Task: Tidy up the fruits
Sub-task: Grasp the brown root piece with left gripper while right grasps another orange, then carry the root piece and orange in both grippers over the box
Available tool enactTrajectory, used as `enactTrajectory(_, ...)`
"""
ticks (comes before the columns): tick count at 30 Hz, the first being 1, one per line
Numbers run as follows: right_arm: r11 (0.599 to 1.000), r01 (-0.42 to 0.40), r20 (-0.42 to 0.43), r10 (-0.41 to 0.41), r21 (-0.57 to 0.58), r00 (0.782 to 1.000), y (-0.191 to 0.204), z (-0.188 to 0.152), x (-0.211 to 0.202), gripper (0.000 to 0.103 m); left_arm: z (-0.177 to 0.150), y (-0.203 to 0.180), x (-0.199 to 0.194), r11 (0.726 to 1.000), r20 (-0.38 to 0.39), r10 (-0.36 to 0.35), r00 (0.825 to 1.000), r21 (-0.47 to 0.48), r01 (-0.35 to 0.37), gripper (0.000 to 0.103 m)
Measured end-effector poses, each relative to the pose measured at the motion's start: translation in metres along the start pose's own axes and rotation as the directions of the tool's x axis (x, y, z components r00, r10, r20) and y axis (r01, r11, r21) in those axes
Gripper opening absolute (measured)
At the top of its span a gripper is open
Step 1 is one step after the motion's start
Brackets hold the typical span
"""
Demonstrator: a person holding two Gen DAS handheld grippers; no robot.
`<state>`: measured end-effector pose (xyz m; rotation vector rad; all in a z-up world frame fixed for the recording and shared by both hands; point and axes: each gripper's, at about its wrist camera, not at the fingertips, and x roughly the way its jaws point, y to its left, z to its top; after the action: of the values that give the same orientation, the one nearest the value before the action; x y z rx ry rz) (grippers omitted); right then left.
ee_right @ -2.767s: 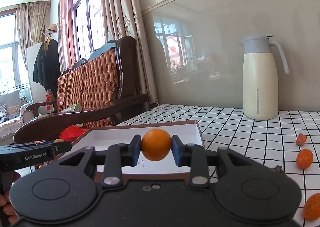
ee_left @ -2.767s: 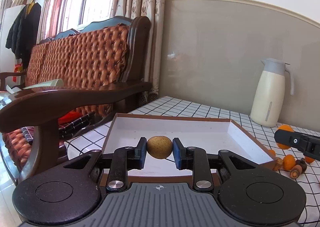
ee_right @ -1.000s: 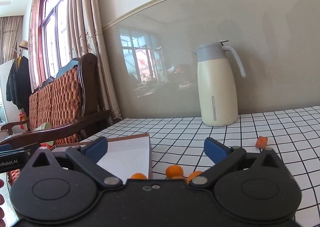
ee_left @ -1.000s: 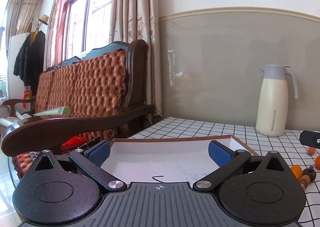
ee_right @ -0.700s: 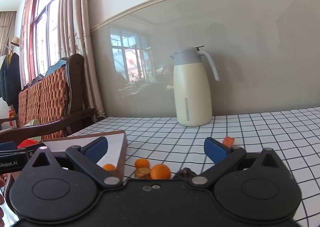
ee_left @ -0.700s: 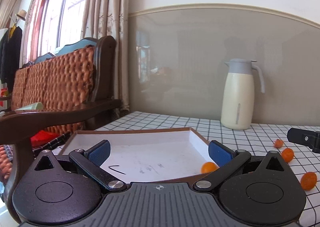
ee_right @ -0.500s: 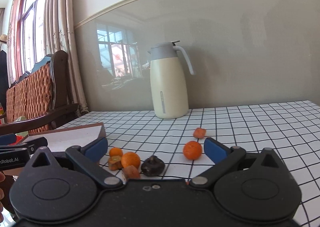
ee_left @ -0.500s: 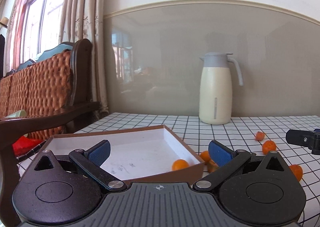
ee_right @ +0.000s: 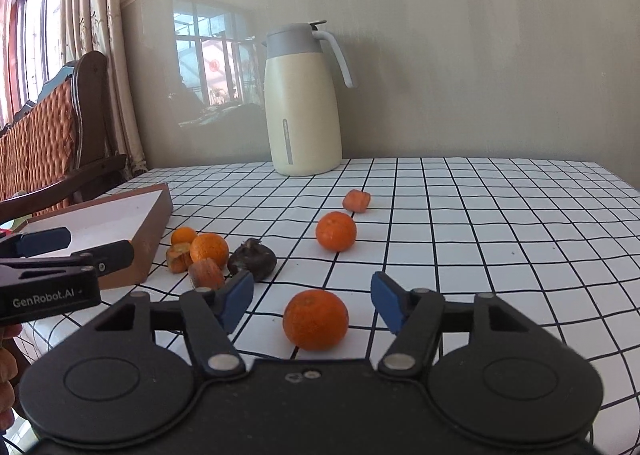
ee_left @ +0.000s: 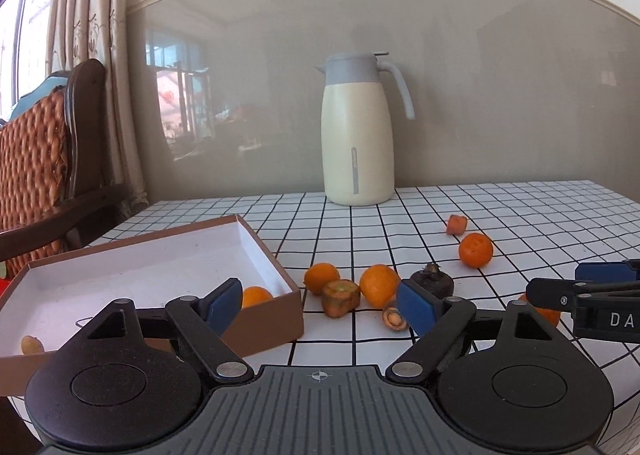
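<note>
The right hand-held gripper [ee_right: 312, 301] is closing, pads apart, around an orange [ee_right: 315, 319] on the checked desk [ee_right: 480, 223], not yet touching it. The left hand-held gripper [ee_left: 320, 305] is closing too, holding nothing, near a fruit cluster [ee_left: 340, 297] just right of the box [ee_left: 262, 319], which holds another orange [ee_left: 256, 296].

A shallow brown cardboard box with a white inside [ee_left: 256, 247] sits at the left of the white black-gridded worktop [ee_left: 520, 215], holding a round orange mandarin [ee_left: 256, 295] in its near right corner. Just right of the box lies a cluster of small orange fruits [ee_left: 378, 283]. A cream thermos jug with a grey lid [ee_left: 357, 131] stands behind, against the wall. Another lone orange mandarin [ee_right: 315, 319] lies nearest, between the pads of the right hand-held gripper [ee_right: 312, 301], untouched, as its jaws are closing.
</note>
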<state>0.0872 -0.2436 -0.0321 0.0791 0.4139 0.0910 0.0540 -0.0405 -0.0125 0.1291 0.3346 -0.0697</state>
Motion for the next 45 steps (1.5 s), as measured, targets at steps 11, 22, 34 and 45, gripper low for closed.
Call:
enactTrajectory(11,0.999,0.004,-0.075,0.0,0.048,0.997,-0.003,-0.005,0.023,0.038,-0.004,-0.018,0.021,0.999,-0.05,-0.034,0.998,0.039,0.036,0.078)
enactTrajectory(22,0.999,0.009,-0.095,-0.004,0.053,0.995,-0.005,-0.009,0.025,0.033,-0.008,-0.037,0.044,0.997,-0.095,-0.069,0.993,0.009,0.07,0.074)
enactTrajectory(34,0.995,0.049,-0.094,-0.041,0.081,0.995,-0.026,-0.009,0.018,0.033,-0.006,-0.051,0.069,0.994,-0.149,-0.104,0.983,-0.044,0.098,0.054)
enactTrajectory(45,0.995,0.051,-0.094,-0.043,0.09,0.995,-0.029,-0.009,0.02,0.035,-0.009,-0.059,0.076,0.994,-0.168,-0.102,0.981,-0.045,0.095,0.036)
